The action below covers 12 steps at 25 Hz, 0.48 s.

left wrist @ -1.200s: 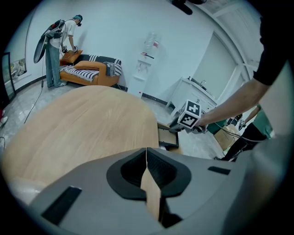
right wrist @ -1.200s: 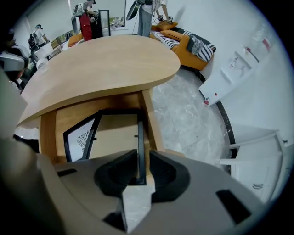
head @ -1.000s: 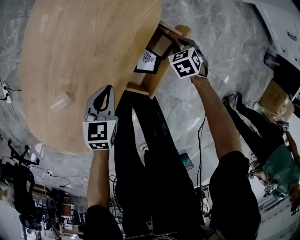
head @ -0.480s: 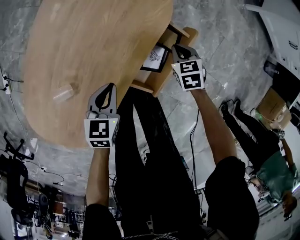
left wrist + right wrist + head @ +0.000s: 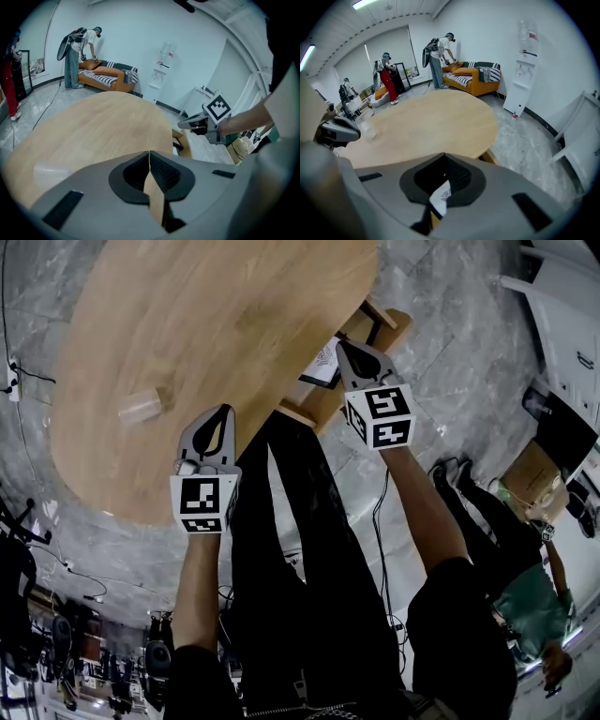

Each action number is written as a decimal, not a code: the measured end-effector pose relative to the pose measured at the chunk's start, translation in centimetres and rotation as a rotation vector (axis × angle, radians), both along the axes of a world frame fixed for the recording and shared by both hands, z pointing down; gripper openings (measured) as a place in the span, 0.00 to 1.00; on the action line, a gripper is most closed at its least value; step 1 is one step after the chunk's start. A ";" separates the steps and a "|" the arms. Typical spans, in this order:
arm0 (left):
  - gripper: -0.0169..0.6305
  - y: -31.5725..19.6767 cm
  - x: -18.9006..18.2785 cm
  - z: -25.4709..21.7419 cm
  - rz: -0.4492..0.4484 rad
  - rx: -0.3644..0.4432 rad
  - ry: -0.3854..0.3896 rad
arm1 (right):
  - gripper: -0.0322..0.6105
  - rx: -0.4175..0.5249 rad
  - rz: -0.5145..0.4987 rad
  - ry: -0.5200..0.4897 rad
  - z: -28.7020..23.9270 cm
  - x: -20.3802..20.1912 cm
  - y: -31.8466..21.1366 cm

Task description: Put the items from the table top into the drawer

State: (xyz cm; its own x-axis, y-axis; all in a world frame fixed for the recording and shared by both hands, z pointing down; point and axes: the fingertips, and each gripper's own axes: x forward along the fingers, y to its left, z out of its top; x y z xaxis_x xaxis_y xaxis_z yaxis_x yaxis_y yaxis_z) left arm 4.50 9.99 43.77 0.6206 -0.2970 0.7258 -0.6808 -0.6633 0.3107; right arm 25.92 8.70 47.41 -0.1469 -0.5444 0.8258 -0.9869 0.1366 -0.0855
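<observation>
1. The left gripper point(image 5: 221, 414) was pictured over the near edge of the round wooden table point(image 5: 234, 306), its jaws pressed together with nothing between them.
2. The right gripper point(image 5: 344, 346) was caught above the open drawer point(image 5: 314, 409) at the table's right side. Its jaws were likewise clenched and empty, and a white printed card point(image 5: 323, 367) could be seen lying in the drawer beneath it.
3. One clear plastic item point(image 5: 141, 407) was seen lying flat on the table top. In the head view it lay ahead of the left gripper's tips and off to their left, near them but not touching.
4. Its long axis was set roughly across the line along which the left gripper pointed. A pinch over its narrow width was therefore judged likely to need only a swing leftward and opened jaws.
5. The left gripper was judged much the nearer of the two, as the right one was well apart from the item, over at the drawer side.
</observation>
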 end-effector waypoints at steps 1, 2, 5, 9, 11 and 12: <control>0.05 -0.1 -0.4 -0.1 -0.011 0.003 0.001 | 0.07 0.007 -0.015 -0.008 -0.3 -0.8 -0.3; 0.05 -0.3 -0.8 -0.3 -0.023 0.006 0.000 | 0.07 0.014 -0.032 -0.014 -0.5 -1.5 -0.7; 0.05 -0.5 -2.1 -0.6 -0.066 0.013 0.000 | 0.07 0.035 -0.088 -0.029 -1.2 -3.9 -1.9; 0.05 -0.3 -4.1 -0.9 -0.128 0.016 -0.002 | 0.07 0.048 -0.163 -0.060 -1.6 -7.2 -3.3; 0.05 -0.3 -5.2 -0.9 -0.158 0.015 -0.003 | 0.07 0.045 -0.209 -0.072 -1.6 -9.0 -4.0; 0.05 -0.4 -5.8 -0.8 -0.173 0.015 -0.004 | 0.07 0.042 -0.232 -0.081 -1.5 -10.0 -4.3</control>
